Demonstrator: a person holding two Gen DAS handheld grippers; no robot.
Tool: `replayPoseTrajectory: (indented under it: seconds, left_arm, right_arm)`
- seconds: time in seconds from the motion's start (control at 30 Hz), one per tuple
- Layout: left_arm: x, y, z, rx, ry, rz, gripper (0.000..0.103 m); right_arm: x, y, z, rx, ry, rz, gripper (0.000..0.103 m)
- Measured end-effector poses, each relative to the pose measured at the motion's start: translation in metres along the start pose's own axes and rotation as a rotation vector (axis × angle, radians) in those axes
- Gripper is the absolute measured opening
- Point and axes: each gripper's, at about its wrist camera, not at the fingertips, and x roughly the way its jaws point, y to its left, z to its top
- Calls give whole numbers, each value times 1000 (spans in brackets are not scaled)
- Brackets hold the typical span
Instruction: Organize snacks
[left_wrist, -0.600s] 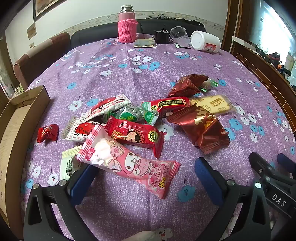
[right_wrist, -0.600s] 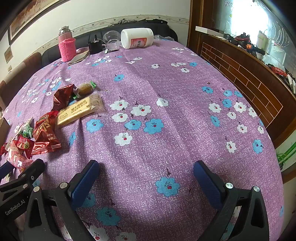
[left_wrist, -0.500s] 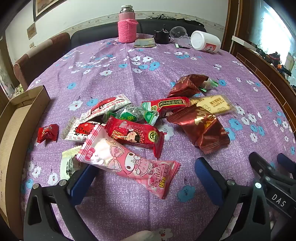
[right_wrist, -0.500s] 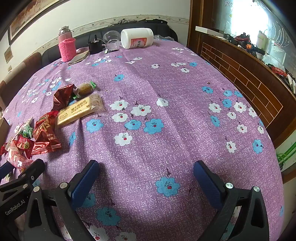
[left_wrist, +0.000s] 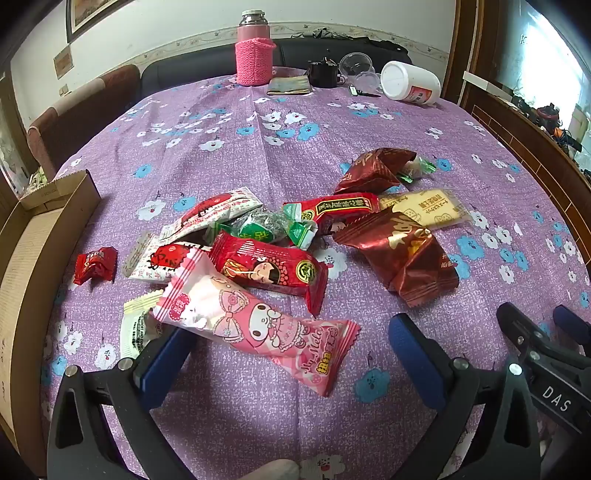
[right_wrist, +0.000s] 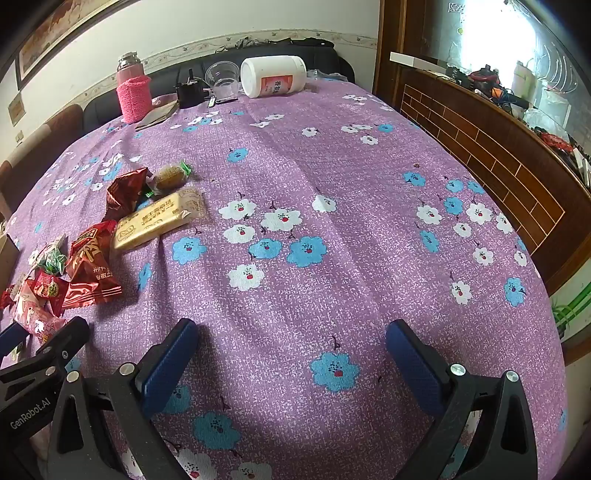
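Purple flowered cloth covers the table (left_wrist: 221, 140), where a cardboard box (left_wrist: 26, 266) sits at the left edge beside a heap of snacks (left_wrist: 266, 258) near the front. A pink packet (left_wrist: 258, 328) lies nearest, its end over a finger of the left gripper (left_wrist: 288, 354), whose jaws stand wide apart, holding nothing. To the right, the right gripper (right_wrist: 288, 354) hangs equally wide over bare cloth. A pink flask (left_wrist: 253, 51) and white jar (left_wrist: 410, 86) stand at the far edge.

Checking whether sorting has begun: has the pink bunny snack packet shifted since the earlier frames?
No. The pink bunny packet lies where it did, overlapping the red packet beside the cardboard box.
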Motion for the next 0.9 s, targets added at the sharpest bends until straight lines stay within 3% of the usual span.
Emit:
replayPoseTrajectory:
  seconds: [0.9]
  left_arm:
    - [-12,-2,-14,31,33,-18,103]
  right_arm:
    - [0,0,0,0,0,0,102]
